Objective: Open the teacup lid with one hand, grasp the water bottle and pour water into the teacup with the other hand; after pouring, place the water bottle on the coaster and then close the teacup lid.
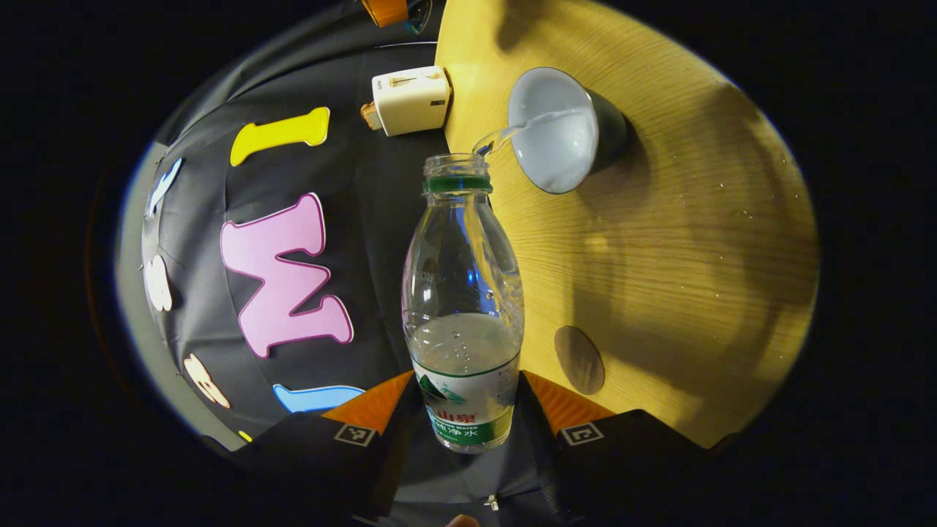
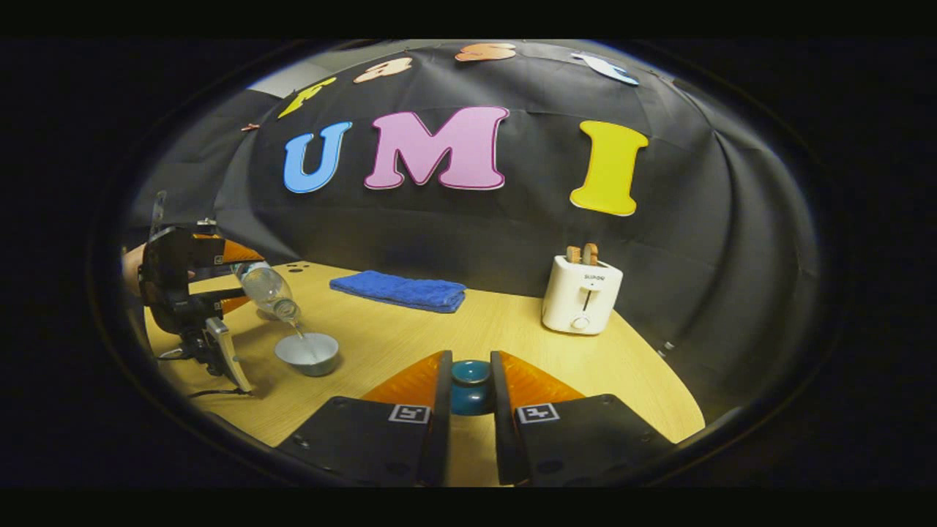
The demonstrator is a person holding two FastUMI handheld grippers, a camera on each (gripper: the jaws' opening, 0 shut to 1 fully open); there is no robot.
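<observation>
The left gripper (image 1: 468,432) has its fingers closed on the lower, labelled part of the clear plastic water bottle with a green neck ring (image 1: 463,307), one finger pressing each side; the bottle is tilted so its open mouth points at the pale grey-blue teacup (image 1: 560,132), and a thin stream of water runs from the mouth into the cup, which already holds water; about the lower third of the bottle is filled; the cup stands on the light wooden desk (image 1: 659,256), and a small round brown coaster (image 1: 579,359) lies bare on the desk, apart from the cup; a white toaster with slices of bread in it (image 1: 410,100) stands near the desk's far edge

In the right gripper view, the left gripper (image 2: 183,293) appears far off at the left, holding the bottle (image 2: 269,290) slanted neck-down just above the teacup (image 2: 307,353); the right gripper (image 2: 468,395) hangs above the desk (image 2: 622,380), well apart from the cup, its fingers brought close together on a small dark teal rounded teacup lid (image 2: 470,391), each finger against one side of it; a folded blue towel (image 2: 399,290) lies near the back of the desk, and the toaster (image 2: 582,293) stands to its right
</observation>
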